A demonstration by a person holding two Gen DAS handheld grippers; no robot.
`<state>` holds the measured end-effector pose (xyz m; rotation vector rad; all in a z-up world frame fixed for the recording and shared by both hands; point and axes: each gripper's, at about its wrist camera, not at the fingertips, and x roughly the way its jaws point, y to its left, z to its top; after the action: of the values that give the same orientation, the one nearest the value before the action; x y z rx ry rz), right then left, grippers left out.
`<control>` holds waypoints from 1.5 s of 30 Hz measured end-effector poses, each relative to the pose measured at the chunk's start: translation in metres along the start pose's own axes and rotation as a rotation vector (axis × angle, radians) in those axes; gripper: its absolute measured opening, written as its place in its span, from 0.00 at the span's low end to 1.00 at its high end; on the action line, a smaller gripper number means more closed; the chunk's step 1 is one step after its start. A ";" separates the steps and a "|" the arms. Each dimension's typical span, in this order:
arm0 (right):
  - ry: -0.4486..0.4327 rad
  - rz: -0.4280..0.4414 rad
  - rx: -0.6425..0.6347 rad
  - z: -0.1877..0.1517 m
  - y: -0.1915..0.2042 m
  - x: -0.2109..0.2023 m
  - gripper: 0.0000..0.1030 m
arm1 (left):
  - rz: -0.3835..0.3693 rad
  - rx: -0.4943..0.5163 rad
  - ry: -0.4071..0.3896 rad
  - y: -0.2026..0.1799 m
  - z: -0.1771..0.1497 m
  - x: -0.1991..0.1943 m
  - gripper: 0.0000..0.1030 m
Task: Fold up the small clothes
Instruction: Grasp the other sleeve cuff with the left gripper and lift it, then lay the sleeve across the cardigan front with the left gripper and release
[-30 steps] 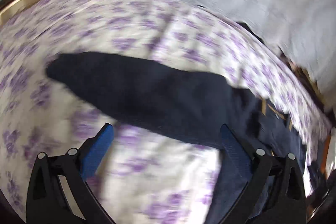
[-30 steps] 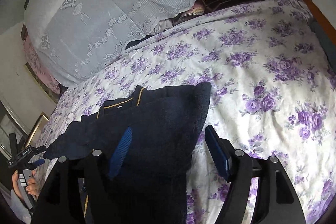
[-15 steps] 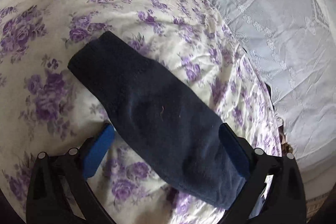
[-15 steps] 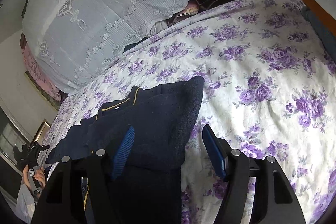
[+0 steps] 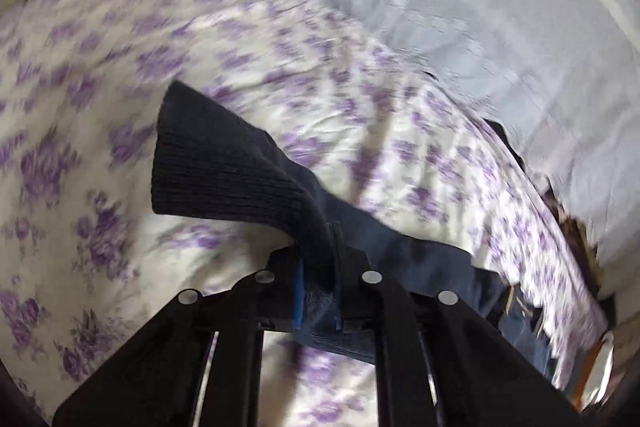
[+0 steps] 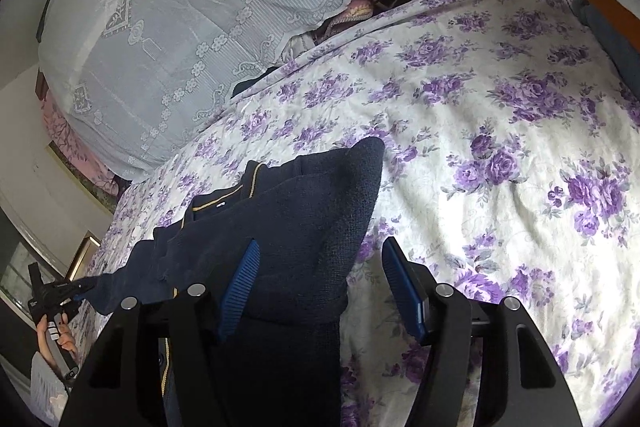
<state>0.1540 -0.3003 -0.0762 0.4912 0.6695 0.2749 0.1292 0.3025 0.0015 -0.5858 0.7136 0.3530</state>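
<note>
Bed (image 6: 500, 131) covered by a white sheet printed with purple roses, its surface lightly creased. A navy sweater (image 6: 304, 227) with a thin yellow stripe at the collar lies directly on the sheet toward the bed's left portion in the right wrist view, one sleeve folded across the body and the other (image 5: 224, 167) drawn out sideways, its ribbed cuff lifted above the sheet in the left wrist view. Along the far edge, a pale lace-patterned cloth (image 6: 192, 27) drapes over a bulky pile resting against the bed.
</note>
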 end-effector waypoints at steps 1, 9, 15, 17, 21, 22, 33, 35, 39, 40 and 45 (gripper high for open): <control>0.000 0.001 -0.001 0.000 0.000 0.000 0.62 | -0.013 0.051 -0.009 -0.016 -0.001 -0.005 0.09; 0.007 0.010 0.002 0.001 0.000 0.001 0.62 | -0.101 0.298 -0.012 -0.117 -0.026 -0.017 0.09; 0.019 0.019 0.009 0.001 -0.002 0.003 0.62 | -0.167 0.394 0.020 -0.172 -0.054 -0.011 0.09; 0.021 0.022 0.010 0.002 -0.002 0.004 0.62 | -0.184 0.418 0.027 -0.186 -0.062 -0.010 0.09; -0.002 0.083 0.039 0.004 -0.001 -0.002 0.62 | -0.223 0.464 0.051 -0.213 -0.080 -0.005 0.09; -0.008 0.126 0.059 0.008 0.003 -0.005 0.62 | -0.234 0.483 0.058 -0.223 -0.087 -0.003 0.09; 0.162 0.437 -0.072 0.046 0.134 0.031 0.64 | -0.286 0.598 0.141 -0.268 -0.146 0.019 0.09; 0.194 0.429 -0.071 0.042 0.143 0.048 0.64 | -0.305 0.617 0.147 -0.273 -0.156 0.023 0.09; 0.242 0.432 -0.015 0.036 0.133 0.071 0.66 | -0.335 0.601 0.192 -0.273 -0.167 0.036 0.10; 0.255 0.425 -0.012 0.034 0.129 0.075 0.66 | -0.338 0.609 0.194 -0.273 -0.170 0.038 0.10; 0.301 0.440 0.049 0.029 0.110 0.093 0.66 | -0.346 0.655 0.203 -0.274 -0.187 0.043 0.11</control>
<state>0.2333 -0.1798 -0.0483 0.6501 0.8587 0.7589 0.1992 -0.0219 -0.0378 -0.1120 0.8509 -0.2666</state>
